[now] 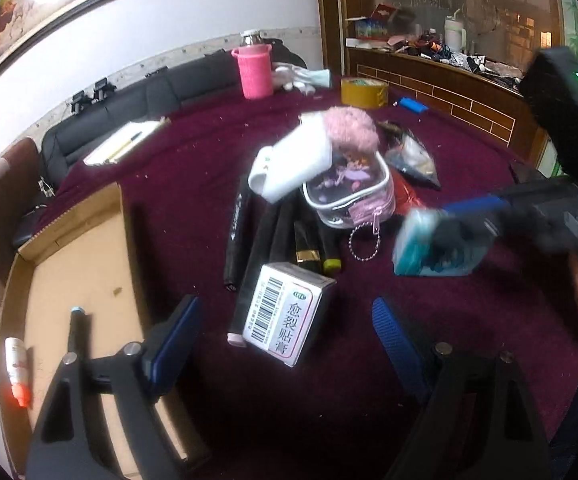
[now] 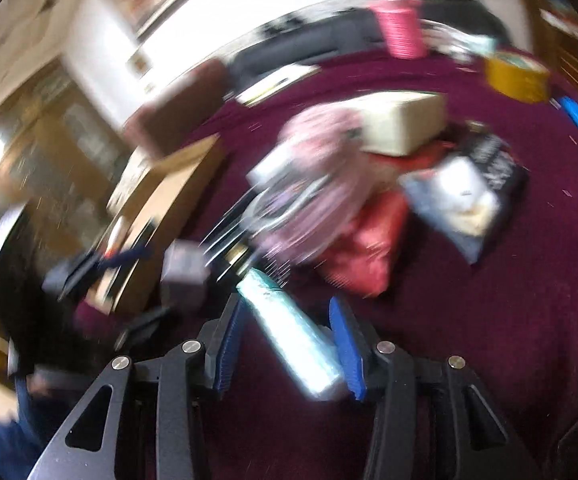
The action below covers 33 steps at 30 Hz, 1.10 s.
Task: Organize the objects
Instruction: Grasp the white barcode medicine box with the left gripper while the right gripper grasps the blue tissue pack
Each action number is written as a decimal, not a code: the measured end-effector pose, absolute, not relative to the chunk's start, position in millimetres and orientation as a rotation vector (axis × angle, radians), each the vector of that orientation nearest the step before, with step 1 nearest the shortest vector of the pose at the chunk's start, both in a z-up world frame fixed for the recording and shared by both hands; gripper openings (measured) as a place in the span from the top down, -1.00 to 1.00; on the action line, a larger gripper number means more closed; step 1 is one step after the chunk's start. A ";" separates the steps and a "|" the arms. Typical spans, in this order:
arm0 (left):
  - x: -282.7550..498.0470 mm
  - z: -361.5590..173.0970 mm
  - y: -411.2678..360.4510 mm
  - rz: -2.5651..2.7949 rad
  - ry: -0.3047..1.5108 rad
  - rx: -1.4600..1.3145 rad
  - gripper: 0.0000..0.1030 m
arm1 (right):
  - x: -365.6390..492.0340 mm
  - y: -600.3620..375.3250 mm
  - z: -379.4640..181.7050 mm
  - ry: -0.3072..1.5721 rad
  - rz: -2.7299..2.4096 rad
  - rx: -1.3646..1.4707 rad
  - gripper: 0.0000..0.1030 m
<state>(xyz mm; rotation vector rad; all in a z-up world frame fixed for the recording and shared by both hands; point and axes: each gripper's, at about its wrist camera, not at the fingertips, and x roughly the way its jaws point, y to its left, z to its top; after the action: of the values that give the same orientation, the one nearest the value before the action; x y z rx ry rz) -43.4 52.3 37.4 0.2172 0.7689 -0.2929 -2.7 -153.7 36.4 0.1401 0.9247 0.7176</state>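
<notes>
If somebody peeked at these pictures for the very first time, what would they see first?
Probably the fluffy pink pouch in the middle of the dark red tablecloth, with a white box leaning on top of it. Then the teal packet squeezed in the right gripper, blurry in both views. Near the open left gripper lies a small box with a barcode, beside a cardboard tray.

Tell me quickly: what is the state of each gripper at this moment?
Left gripper: open, holding nothing, above the white medicine box.
Right gripper: shut on a teal packet.
</notes>
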 end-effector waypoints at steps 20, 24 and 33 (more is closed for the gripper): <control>-19.4 22.0 52.9 -0.385 0.870 0.132 0.36 | -26.8 -138.2 28.2 0.908 0.770 -0.035 -0.86; -13.6 14.3 51.6 -0.361 0.919 0.137 0.36 | -40.0 -116.7 21.0 0.892 0.760 -0.186 -0.54; -20.0 22.2 62.9 -0.362 0.880 0.051 0.37 | -41.5 -119.1 25.3 0.902 0.703 -0.219 0.18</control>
<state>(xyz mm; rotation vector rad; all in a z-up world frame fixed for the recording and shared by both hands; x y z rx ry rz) -20.0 62.9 22.2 0.0507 0.8803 -0.3615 -41.5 -119.1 25.3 -0.2186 0.9024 0.7027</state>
